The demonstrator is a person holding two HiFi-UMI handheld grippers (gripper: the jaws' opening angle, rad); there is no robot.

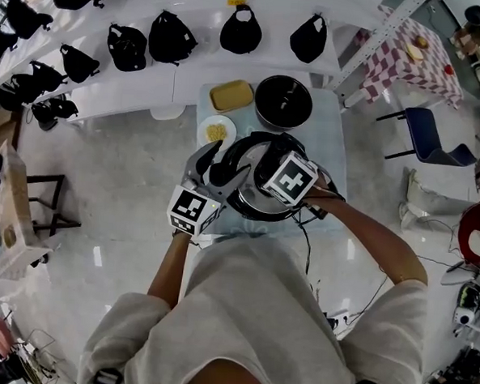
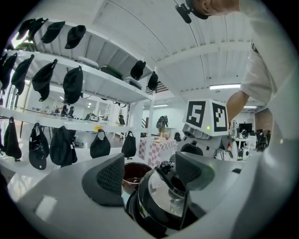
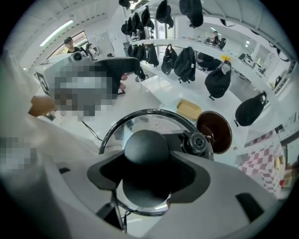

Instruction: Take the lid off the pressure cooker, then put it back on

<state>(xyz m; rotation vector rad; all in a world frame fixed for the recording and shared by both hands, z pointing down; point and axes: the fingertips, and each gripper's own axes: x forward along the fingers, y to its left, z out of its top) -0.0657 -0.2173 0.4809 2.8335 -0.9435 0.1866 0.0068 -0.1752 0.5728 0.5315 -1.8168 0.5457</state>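
The pressure cooker point(image 1: 241, 205) stands near the front of a pale table point(image 1: 328, 144). Its shiny steel lid point(image 3: 154, 122) has a black rim, a round black knob point(image 3: 145, 147) and a valve point(image 3: 196, 142). My right gripper point(image 3: 147, 173) points down, shut on the knob. In the left gripper view the lid point(image 2: 164, 198) sits tilted above the black pot point(image 2: 139, 219), lifted off one side. My left gripper point(image 2: 152, 172) is level at the cooker's left side, open, with the cooker showing between its pads but untouched. In the head view the left gripper point(image 1: 223, 168) and right gripper point(image 1: 283, 184) flank the cooker.
Behind the cooker on the table are a dark bowl point(image 1: 283, 100), a yellow tray point(image 1: 231, 95) and a white plate of yellow food point(image 1: 217, 131). White shelves with black caps point(image 1: 170, 37) run behind. A blue chair point(image 1: 426, 134) and checked table point(image 1: 410, 60) stand at the right.
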